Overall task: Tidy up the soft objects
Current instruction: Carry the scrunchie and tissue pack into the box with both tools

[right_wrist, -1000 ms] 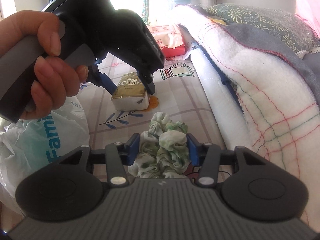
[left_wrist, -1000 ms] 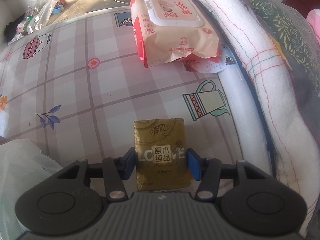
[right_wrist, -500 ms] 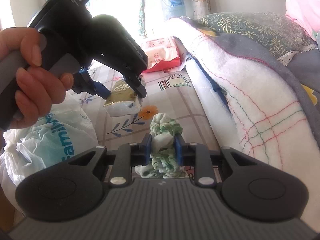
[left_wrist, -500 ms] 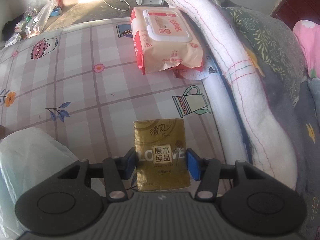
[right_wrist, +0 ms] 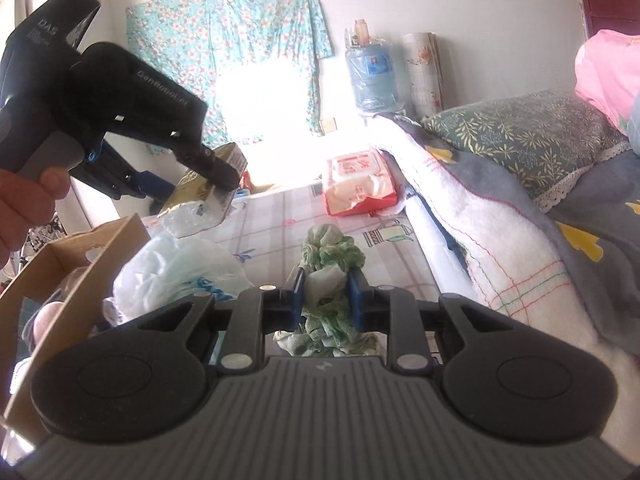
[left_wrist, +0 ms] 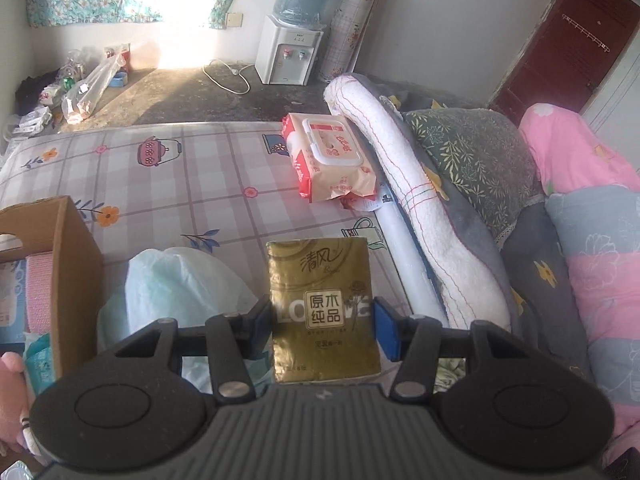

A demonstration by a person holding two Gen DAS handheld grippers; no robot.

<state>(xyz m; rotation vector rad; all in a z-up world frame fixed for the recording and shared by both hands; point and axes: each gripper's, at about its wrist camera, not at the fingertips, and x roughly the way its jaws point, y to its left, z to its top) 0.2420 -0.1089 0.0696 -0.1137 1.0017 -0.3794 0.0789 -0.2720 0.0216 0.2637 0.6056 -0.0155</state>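
Observation:
My left gripper (left_wrist: 325, 320) is shut on a gold tissue pack (left_wrist: 322, 304), held in the air above the checked mat (left_wrist: 168, 184). In the right wrist view the same left gripper (right_wrist: 196, 180) and gold tissue pack (right_wrist: 200, 196) hang at the upper left, above a cardboard box (right_wrist: 92, 248). My right gripper (right_wrist: 325, 300) is shut on a crumpled green and white cloth (right_wrist: 328, 256), lifted off the mat (right_wrist: 276, 220). A red and white wet-wipes pack (left_wrist: 330, 158) lies at the mat's far right, against a rolled white blanket (left_wrist: 416, 216).
An open cardboard box (left_wrist: 60, 264) with soft items stands at the left. A pale plastic bag (left_wrist: 176, 280) lies beside it. Pillows and quilts (left_wrist: 560, 208) fill the right side. A water dispenser (left_wrist: 290, 44) stands on the floor by the far wall.
Both grippers rose off the mat with their loads. My right gripper closed on the green cloth. The left gripper moved toward the box, which has come into both views.

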